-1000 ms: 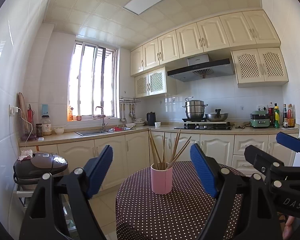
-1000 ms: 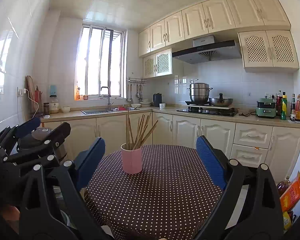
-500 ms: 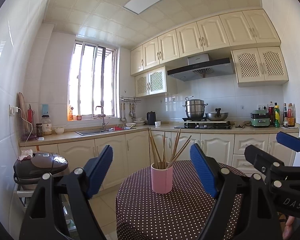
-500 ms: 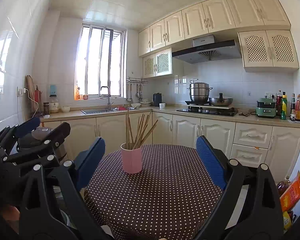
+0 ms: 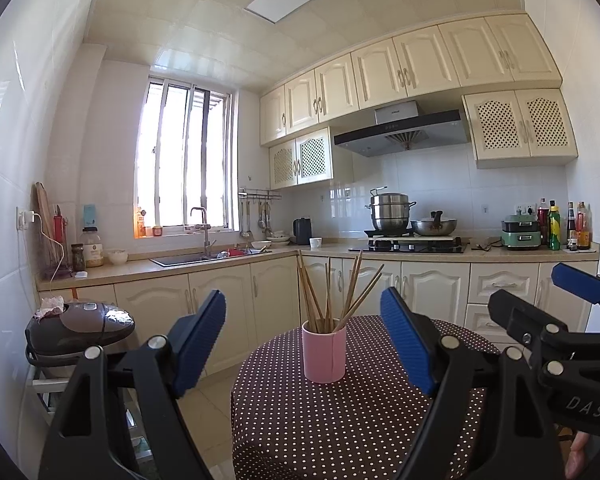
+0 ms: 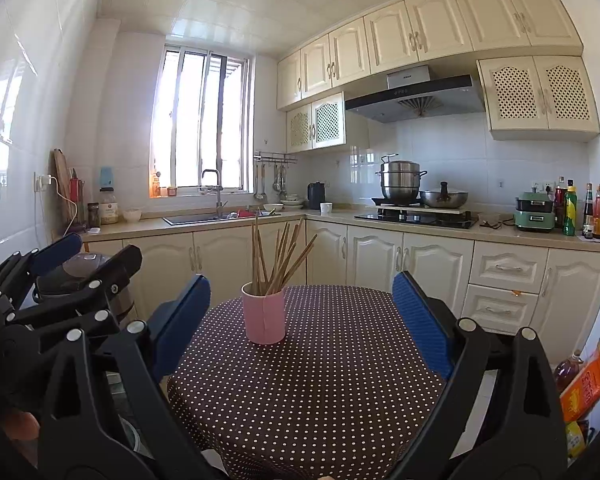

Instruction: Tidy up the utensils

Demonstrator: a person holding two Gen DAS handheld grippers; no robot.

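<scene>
A pink cup [image 5: 324, 354] [image 6: 264, 314] stands upright on a round table with a brown white-dotted cloth [image 5: 340, 420] [image 6: 320, 380]. Several wooden chopsticks [image 5: 332, 292] [image 6: 278, 258] stick up out of the cup, fanned apart. My left gripper [image 5: 306, 340] hangs open and empty, back from the cup, with its blue pads [image 5: 198, 338] on either side of it in the left wrist view. My right gripper [image 6: 302, 320] is also open and empty, held off the table's near edge. Each gripper shows at the side of the other's view.
A dark rice cooker [image 5: 78, 326] sits on a low rack left of the table. Cream cabinets and a counter run behind, with a sink [image 5: 184, 258], a steel pot [image 5: 392, 212], a wok and sauce bottles [image 5: 564, 226]. Snack packets [image 6: 584, 384] lie low on the right.
</scene>
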